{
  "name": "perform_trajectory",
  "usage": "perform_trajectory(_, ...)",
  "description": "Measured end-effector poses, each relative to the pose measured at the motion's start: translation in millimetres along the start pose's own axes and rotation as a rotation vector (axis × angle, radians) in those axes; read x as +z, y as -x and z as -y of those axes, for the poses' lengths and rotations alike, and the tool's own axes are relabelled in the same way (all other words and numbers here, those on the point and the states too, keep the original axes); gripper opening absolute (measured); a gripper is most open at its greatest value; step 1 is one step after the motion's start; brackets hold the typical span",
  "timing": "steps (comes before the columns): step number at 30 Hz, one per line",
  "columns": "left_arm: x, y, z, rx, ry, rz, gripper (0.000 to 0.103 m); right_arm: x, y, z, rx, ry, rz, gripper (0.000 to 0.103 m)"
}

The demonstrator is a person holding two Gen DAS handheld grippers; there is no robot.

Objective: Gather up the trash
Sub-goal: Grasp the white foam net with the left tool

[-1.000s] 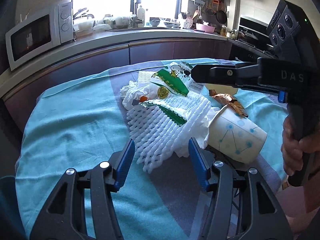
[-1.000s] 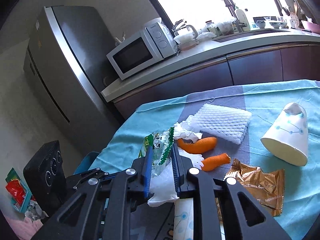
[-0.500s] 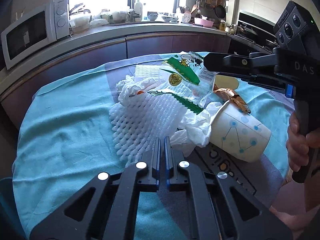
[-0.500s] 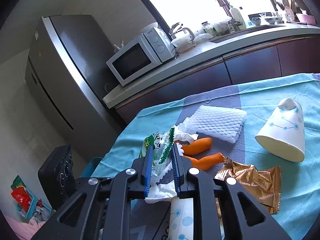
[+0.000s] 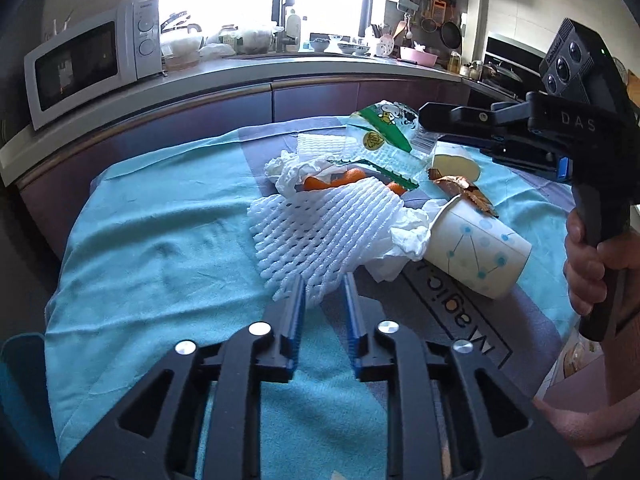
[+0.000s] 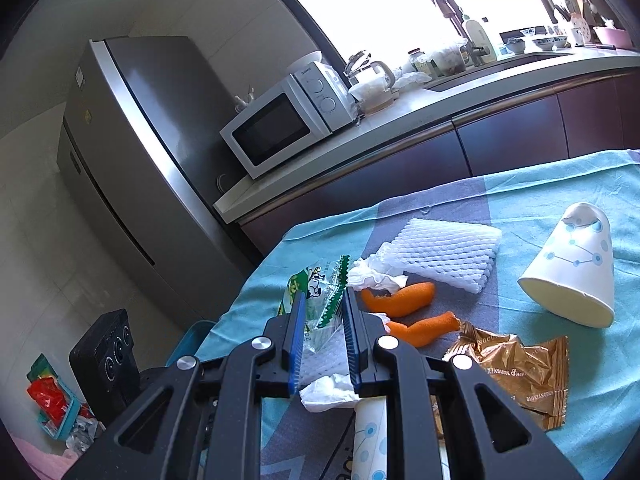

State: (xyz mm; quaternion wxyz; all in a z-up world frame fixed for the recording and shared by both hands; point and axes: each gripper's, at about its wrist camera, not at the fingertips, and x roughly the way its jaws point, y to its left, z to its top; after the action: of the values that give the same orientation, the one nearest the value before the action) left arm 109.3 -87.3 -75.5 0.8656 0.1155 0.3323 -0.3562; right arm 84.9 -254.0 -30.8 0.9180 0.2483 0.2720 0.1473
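Trash is lying in a loose heap on the tabletop [image 5: 160, 248], which is wearing a teal and grey cloth. Counted: two white foam nets, one near [image 5: 320, 236] and one flat at the far side [image 6: 448, 254]; two paper cups, one on its side [image 5: 476, 252] and one tipped with its mouth facing forward [image 6: 572, 272]; two orange peel pieces [image 6: 400, 300]; one gold snack wrapper [image 6: 520, 372]; one clear green-printed wrapper [image 6: 320, 296]; and crumpled white tissue [image 5: 404, 236].

Left tool [image 5: 323, 300] is reaching low and level over the cloth, its blue-padded jaws standing narrowly apart around the near edge of the closer foam net; whether they are actually gripping it I cannot tell.

Right tool [image 6: 322, 320] is pinching the green-printed wrapper between its nearly closed jaws, holding it raised above the heap. In the left wrist view a hand [image 5: 592, 256] is gripping that tool's handle, with the tool pointing sideways across the heap.
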Motion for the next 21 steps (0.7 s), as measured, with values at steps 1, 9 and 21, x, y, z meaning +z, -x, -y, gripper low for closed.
perform_trajectory(1,0.5,-2.5,3.8,0.003,-0.027,-0.002,0.036,-0.9,-0.7,0.3,0.001,-0.003,-0.003,0.017)
perform_trajectory(9,12.8,-32.5,26.2,0.069,-0.162,-0.077,0.042,-2.4,2.2,5.8,-0.003,-0.015,-0.003,0.017)
perform_trajectory(21,15.0,-15.8,10.4,0.034,-0.062,-0.043,0.002,-3.0,-3.0,0.5,0.020,-0.006,-0.009,0.018)
